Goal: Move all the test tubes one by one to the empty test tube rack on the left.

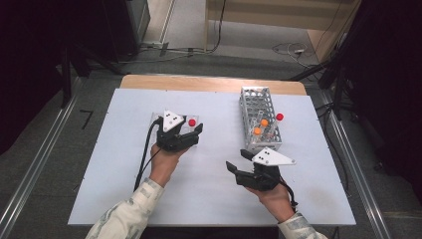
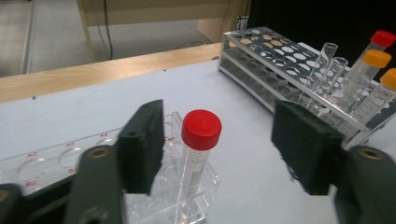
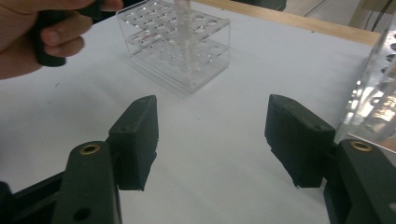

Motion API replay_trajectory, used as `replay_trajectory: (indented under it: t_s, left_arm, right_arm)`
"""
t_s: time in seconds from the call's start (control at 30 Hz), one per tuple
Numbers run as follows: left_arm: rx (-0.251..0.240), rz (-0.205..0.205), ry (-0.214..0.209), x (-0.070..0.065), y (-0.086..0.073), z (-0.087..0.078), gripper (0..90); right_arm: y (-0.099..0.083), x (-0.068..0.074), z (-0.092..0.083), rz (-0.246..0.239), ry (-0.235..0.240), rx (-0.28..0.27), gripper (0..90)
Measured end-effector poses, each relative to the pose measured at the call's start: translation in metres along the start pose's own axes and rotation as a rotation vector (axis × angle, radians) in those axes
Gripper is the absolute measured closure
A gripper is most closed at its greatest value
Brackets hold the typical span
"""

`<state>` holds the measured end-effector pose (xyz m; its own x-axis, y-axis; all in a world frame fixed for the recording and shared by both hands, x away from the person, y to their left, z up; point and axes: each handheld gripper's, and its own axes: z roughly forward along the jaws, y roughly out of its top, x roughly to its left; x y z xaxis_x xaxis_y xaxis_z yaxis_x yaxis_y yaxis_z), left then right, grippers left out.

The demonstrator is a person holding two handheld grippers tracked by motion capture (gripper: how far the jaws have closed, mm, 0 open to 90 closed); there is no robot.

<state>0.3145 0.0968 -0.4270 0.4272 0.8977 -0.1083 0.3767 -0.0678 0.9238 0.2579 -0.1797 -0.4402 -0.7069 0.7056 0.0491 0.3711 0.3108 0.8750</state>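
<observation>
Red-capped tube (image 2: 201, 140) stands upright in the clear rack (image 2: 196, 196), between the left gripper's (image 2: 224, 149) released jaws, untouched

left gripper (image 1: 193, 132) black, grey three-cornered plate on top with small dark dots, black cable trailing off its rear, right gripper (image 1: 238, 160) same build, blocky black jaws, matte pads, brass-ringed screw holes in jaw arms, pale patterned sleeves on both forearms
</observation>
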Motion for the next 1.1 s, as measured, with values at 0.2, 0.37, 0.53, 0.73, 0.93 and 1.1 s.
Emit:
replay_trajectory:
  t_s: [0.2, 0.37, 0.53, 0.73, 0.93, 1.1]
  left_arm:
    - [-0.005, -0.047, 0.011, 0.004, -0.004, -0.021, 23.2]
    - [0.004, -0.056, 0.02, 0.01, -0.009, -0.033, 21.0]
    - [0.003, -0.061, 0.038, 0.019, -0.017, -0.051, 20.8]
    - [-0.004, -0.077, 0.062, 0.025, -0.021, -0.057, 20.8]
    - [-0.003, -0.079, 0.051, 0.023, -0.021, -0.055, 21.0]
    - [0.002, -0.057, 0.041, 0.018, -0.023, -0.052, 21.0]
  right_arm:
    - [-0.003, -0.014, -0.012, 0.025, -0.041, -0.011, 33.6]
    - [-0.004, -0.029, -0.022, 0.056, -0.094, -0.033, 34.7]
    - [-0.005, -0.046, -0.025, 0.075, -0.168, -0.034, 35.3]
    - [-0.003, -0.074, -0.027, 0.143, -0.279, -0.054, 38.4]
    - [0.001, -0.103, -0.016, 0.186, -0.38, -0.046, 41.3]
    - [0.0, -0.121, -0.002, 0.203, -0.422, -0.035, 46.8]
